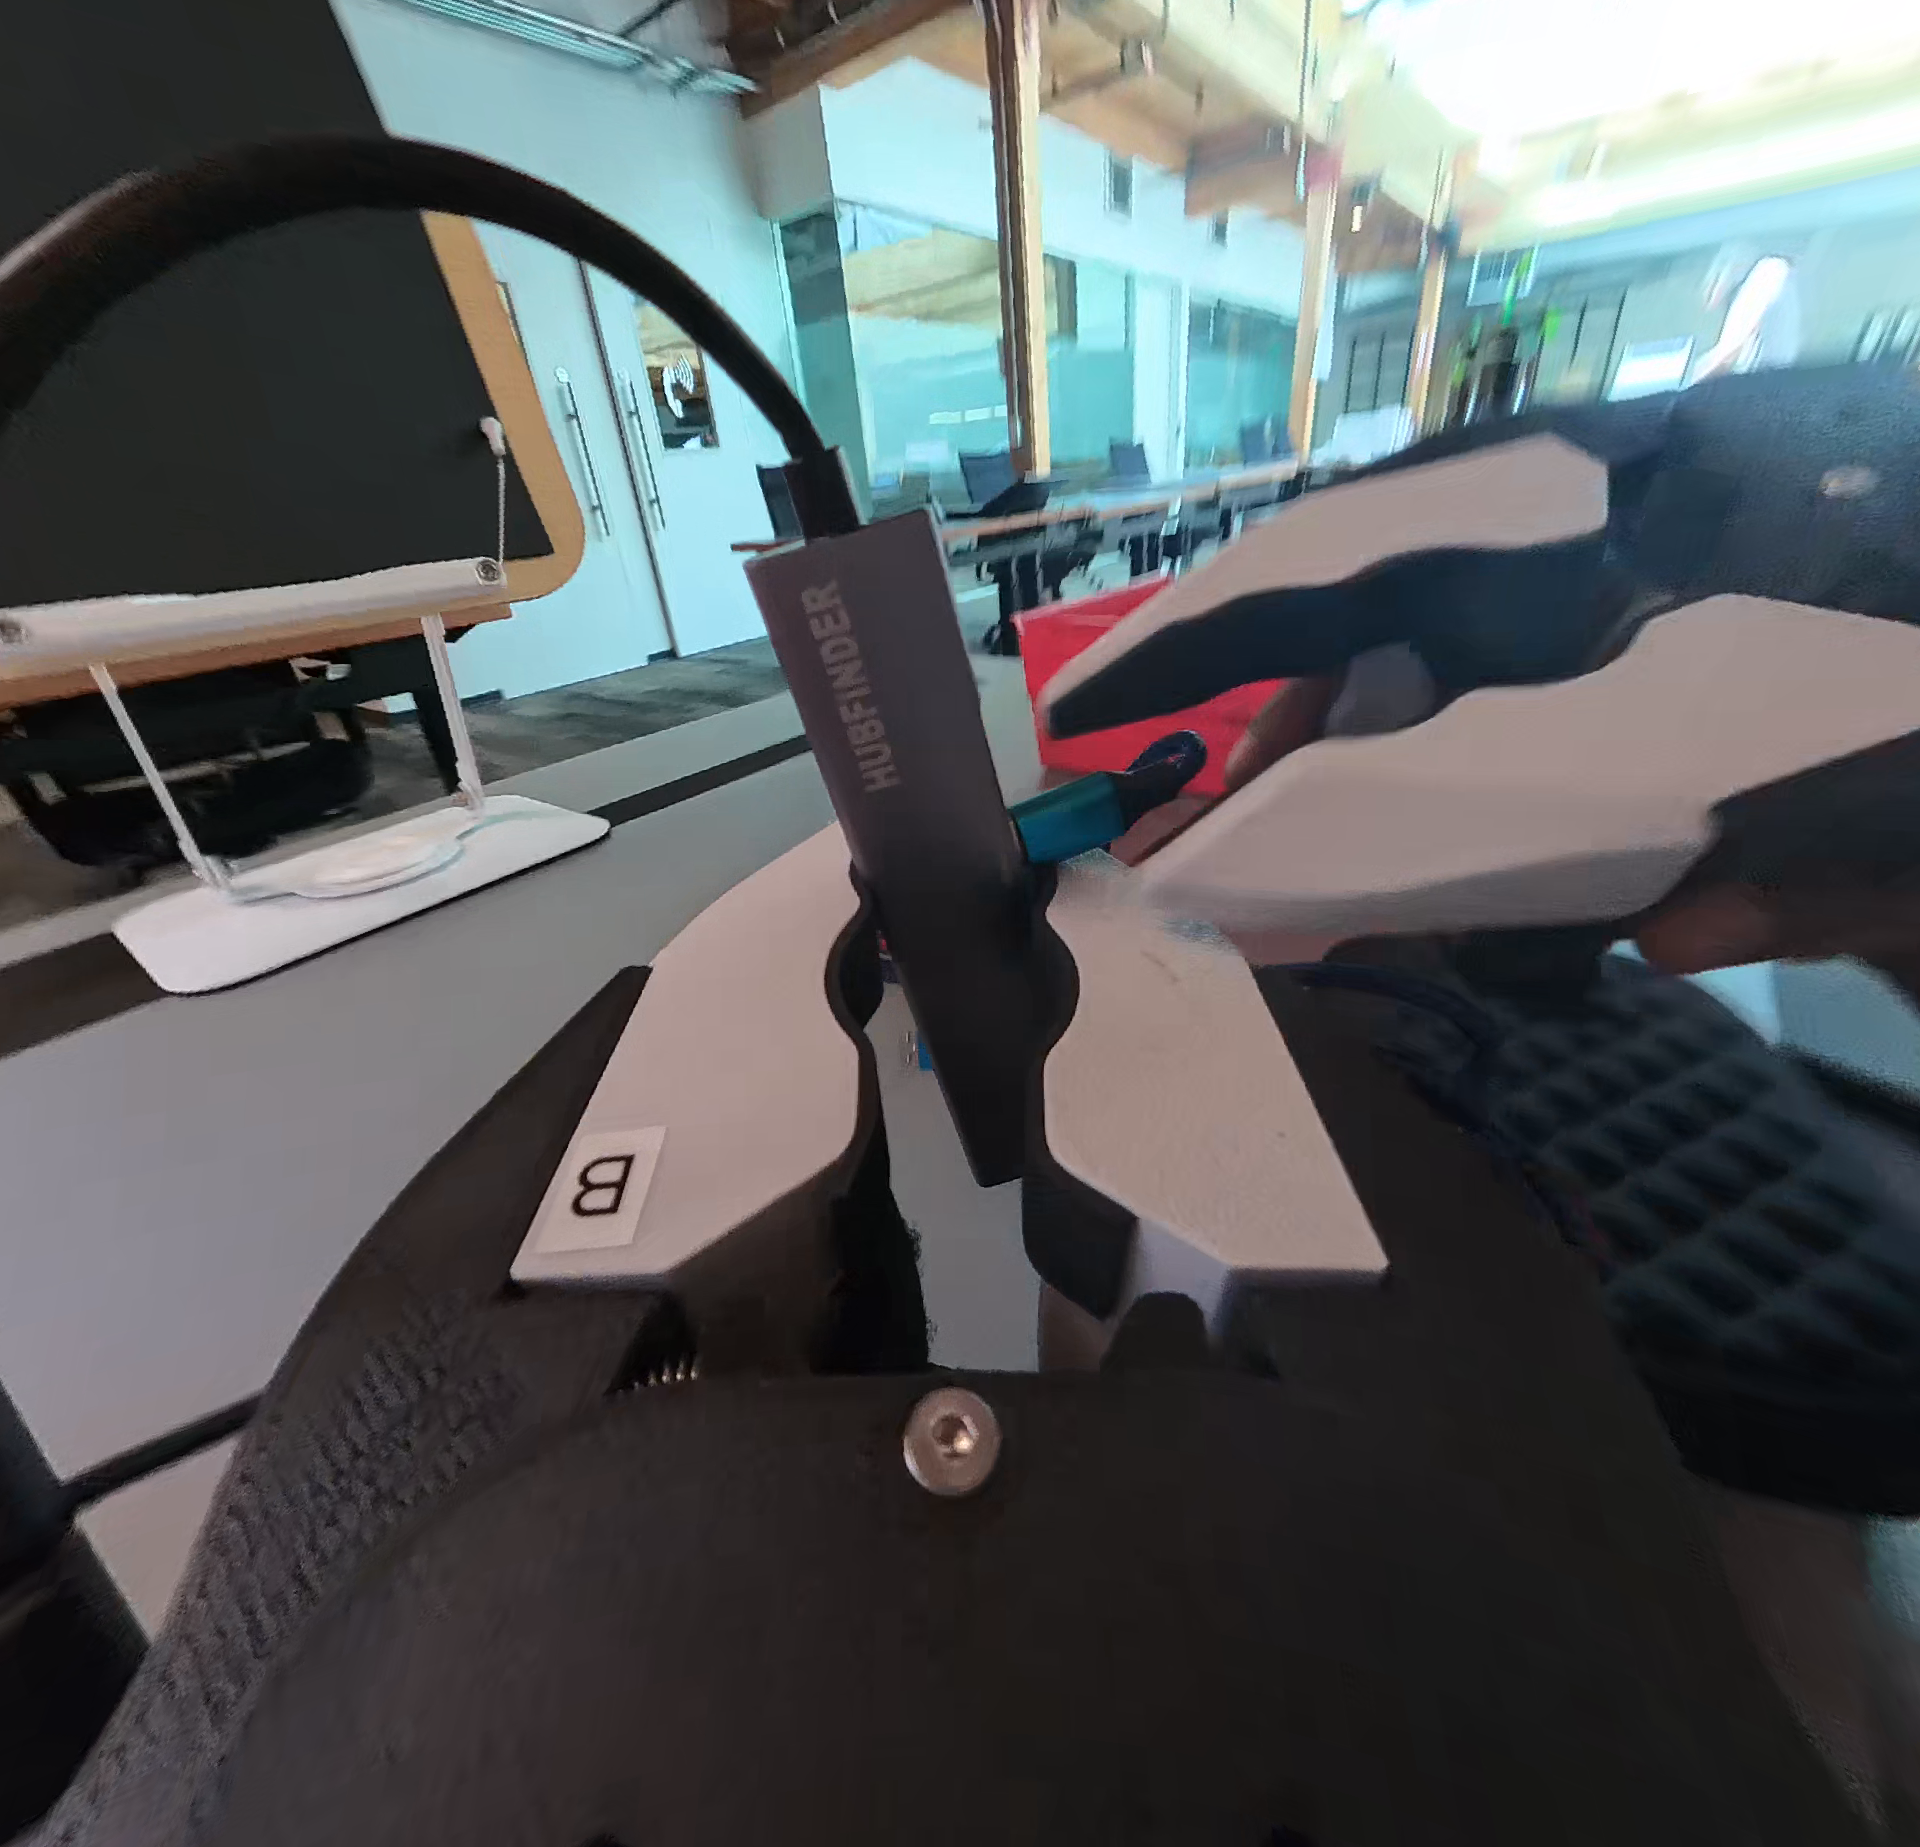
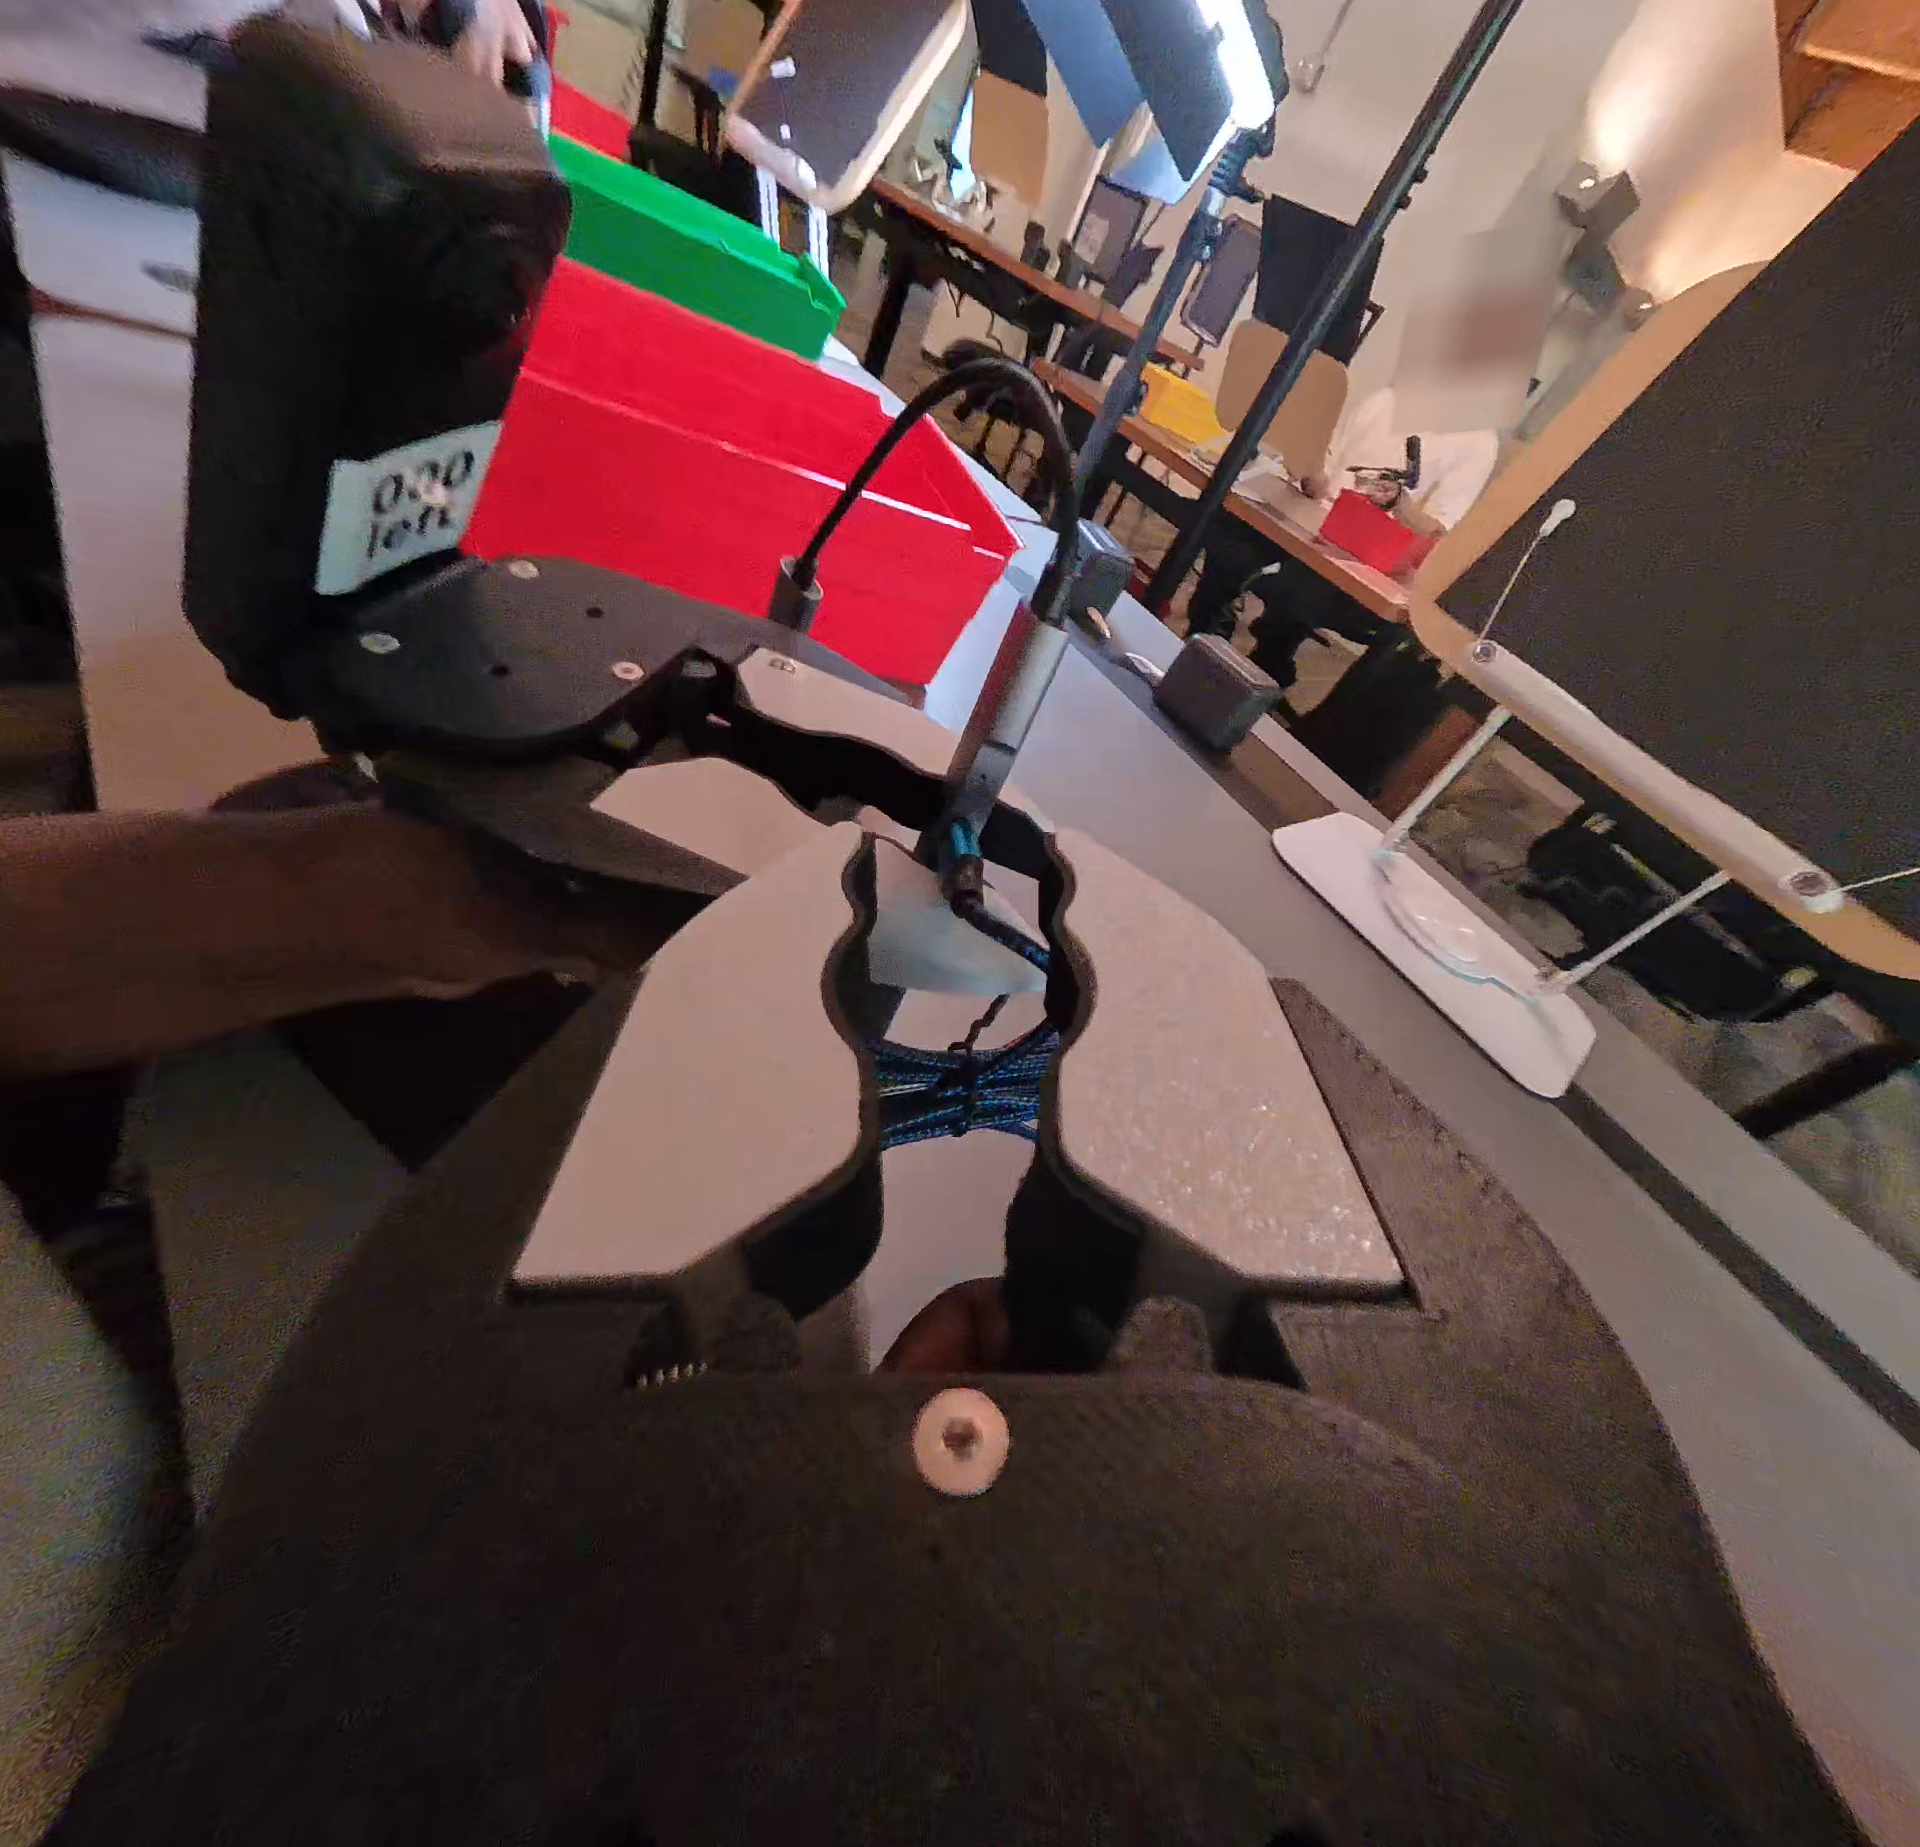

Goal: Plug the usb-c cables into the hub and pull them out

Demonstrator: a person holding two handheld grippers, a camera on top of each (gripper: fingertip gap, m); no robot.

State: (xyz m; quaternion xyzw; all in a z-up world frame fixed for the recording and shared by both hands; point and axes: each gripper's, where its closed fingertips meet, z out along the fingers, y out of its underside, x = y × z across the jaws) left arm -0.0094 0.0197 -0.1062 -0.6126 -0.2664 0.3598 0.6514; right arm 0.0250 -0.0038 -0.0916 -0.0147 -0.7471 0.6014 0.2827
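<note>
My left gripper [image 1: 951, 914] is shut on the grey hub [image 1: 894, 758] and holds it upright above the grey table [image 1: 312, 1122]. The hub's black lead [image 1: 416, 166] arcs up and to the left. A blue usb-c plug [image 1: 1070, 810] sits in the hub's right side. My right gripper [image 1: 1101, 800] comes in from the right, its jaws apart around the plug and its cable. In the right wrist view the plug [image 2: 961, 841] lies just past my right gripper [image 2: 956, 893], under the hub [image 2: 1023, 685]. The bundled blue braided cable [image 2: 966, 1080] hangs below.
A red bin [image 2: 727, 488] and a green bin [image 2: 686, 239] stand behind the left gripper. A white stand on a flat base [image 1: 364, 862] is at the table's far side. A small grey cube [image 2: 1216, 691] sits near the edge. A black ridged mat [image 1: 1714, 1174] lies to the right.
</note>
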